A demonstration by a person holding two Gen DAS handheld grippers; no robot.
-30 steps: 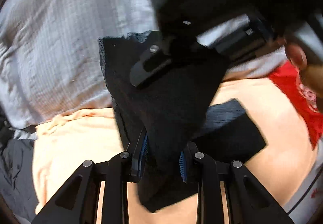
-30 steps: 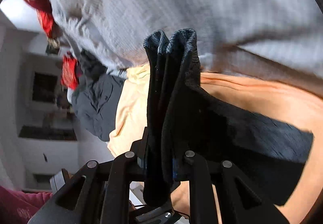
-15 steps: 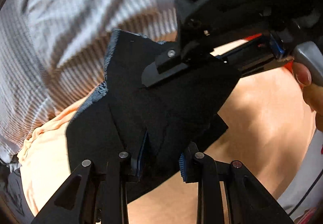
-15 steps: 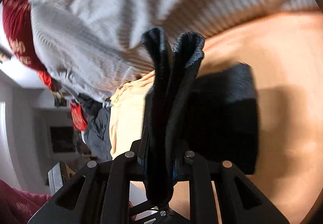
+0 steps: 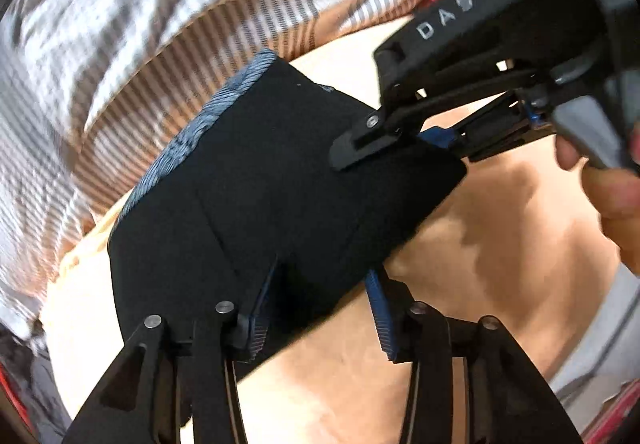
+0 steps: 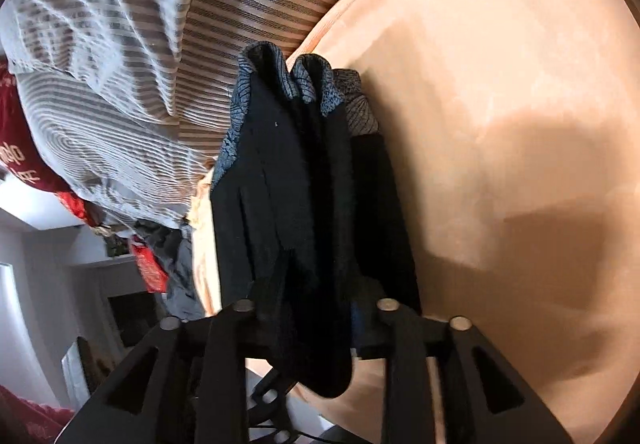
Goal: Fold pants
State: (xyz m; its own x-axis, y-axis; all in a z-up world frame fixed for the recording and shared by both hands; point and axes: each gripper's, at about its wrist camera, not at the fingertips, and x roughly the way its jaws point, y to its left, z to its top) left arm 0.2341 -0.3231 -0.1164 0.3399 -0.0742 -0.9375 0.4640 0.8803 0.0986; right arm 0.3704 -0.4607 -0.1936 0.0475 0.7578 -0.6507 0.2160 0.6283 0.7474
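Black pants (image 5: 280, 195) stretch between both tongs, left gripper (image 5: 320, 308) closed on the near edge, right gripper (image 6: 316, 320) clamped on the far-right corner, long axis running near-left to far-right.

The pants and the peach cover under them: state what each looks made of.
Pants: matte black soft fabric, seemingly cotton or jersey, with a blue-grey ribbed knit band along one edge. Peach cover: smooth, faintly fuzzy cloth with a soft sheen, possibly fleece or microfibre; the exact fibre is unclear.
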